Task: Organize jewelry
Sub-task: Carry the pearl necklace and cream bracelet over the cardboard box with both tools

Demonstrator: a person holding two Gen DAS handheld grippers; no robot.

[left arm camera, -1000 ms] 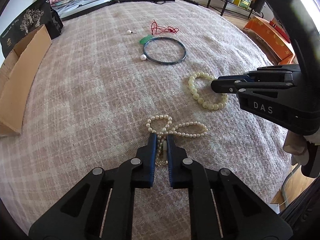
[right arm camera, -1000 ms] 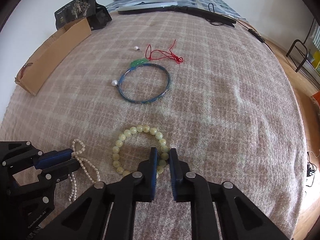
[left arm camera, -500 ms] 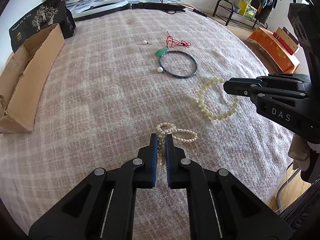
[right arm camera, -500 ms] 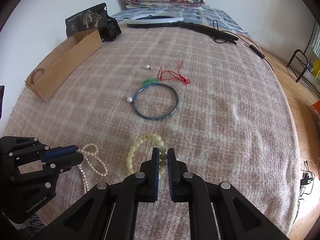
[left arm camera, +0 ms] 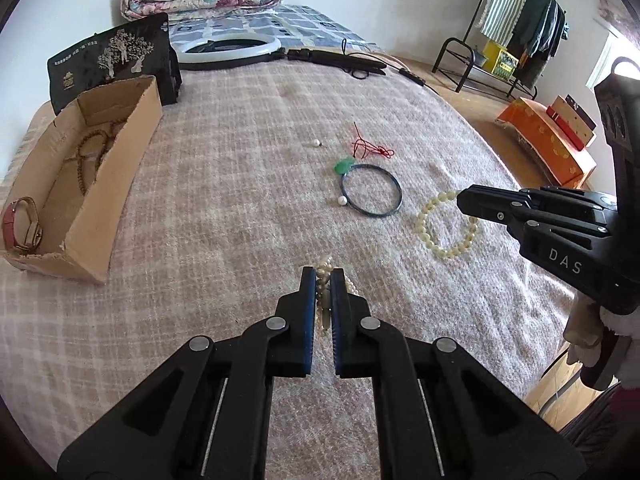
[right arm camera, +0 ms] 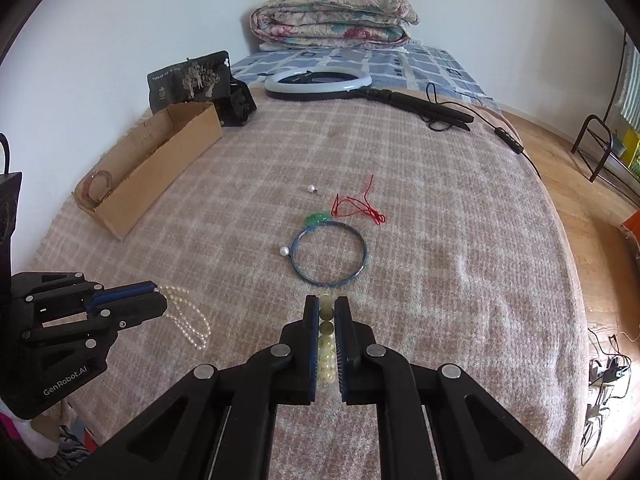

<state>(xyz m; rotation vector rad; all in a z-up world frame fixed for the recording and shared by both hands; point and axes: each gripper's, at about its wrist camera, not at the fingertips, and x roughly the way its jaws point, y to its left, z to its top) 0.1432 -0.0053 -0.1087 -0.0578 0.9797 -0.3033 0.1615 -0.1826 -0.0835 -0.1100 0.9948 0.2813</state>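
1. On the bed's pink plaid blanket (left arm camera: pixel 224 208), we hold a gripper in each hand, and both are carrying jewelry.
2. Our left gripper (left arm camera: pixel 323 276) has its fingers clenched on a white pearl necklace (right arm camera: pixel 188 320), whose loose loops trail beside the fingers in the right wrist view.
3. Our right gripper (right arm camera: pixel 327 308) has its fingers clamped on a pale yellow-green bead bracelet (left arm camera: pixel 444 228); the rest of its ring hangs free.
4. At the bed's left edge sits an open cardboard box (left arm camera: pixel 120 172), apparently the collecting place. It already contains a red-strapped watch (left arm camera: pixel 20 224) and a string of brown beads (left arm camera: pixel 90 156), so we judge some sorting finished.
5. Left on the blanket, well apart from the box: a dark blue bangle (right arm camera: pixel 328 254), a green pendant (right arm camera: pixel 317 218) touching its far rim, a tangled red cord (right arm camera: pixel 358 204) and two loose pearls (right arm camera: pixel 284 251), one just beside the bangle.
6. We judge the task about halfway: two pieces boxed, two in hand, several remaining.
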